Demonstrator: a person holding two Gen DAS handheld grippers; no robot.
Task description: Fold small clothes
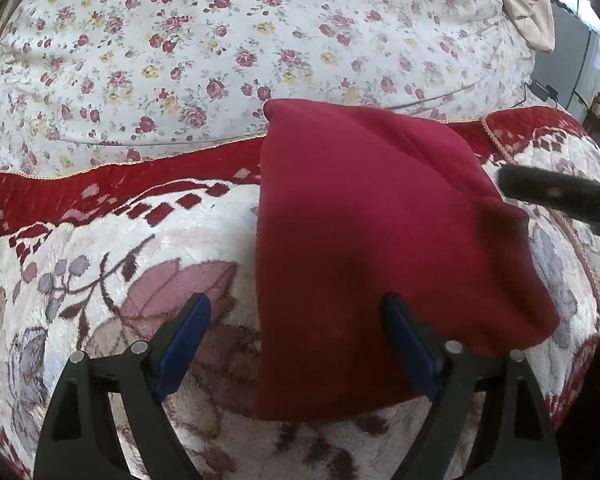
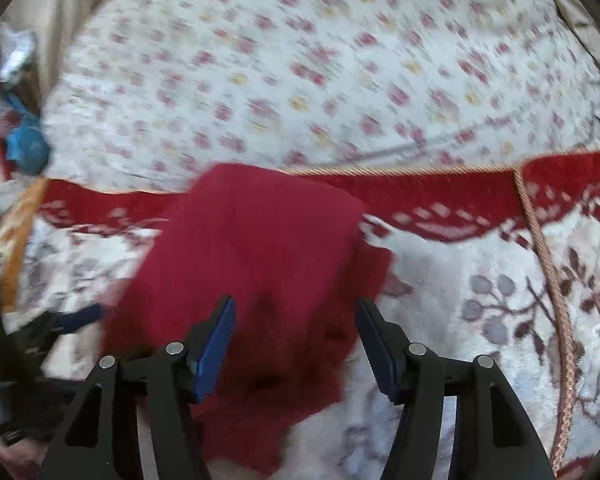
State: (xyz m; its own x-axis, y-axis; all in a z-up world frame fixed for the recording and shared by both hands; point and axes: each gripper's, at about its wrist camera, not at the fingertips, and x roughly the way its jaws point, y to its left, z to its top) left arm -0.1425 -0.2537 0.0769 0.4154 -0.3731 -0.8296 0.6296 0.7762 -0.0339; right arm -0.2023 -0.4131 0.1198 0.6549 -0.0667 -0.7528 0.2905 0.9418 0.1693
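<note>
Red garment (image 1: 364, 248) lies on plush blanket (image 1: 100, 280).

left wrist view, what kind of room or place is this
Most likely a bedroom at home: the red garment lies on a plush red-and-white blanket spread over a rose-print sheet, with beige fabric bunched at the far corner.

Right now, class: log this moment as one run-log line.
left gripper: open | right gripper: open, empty | red garment: folded on blanket
</note>
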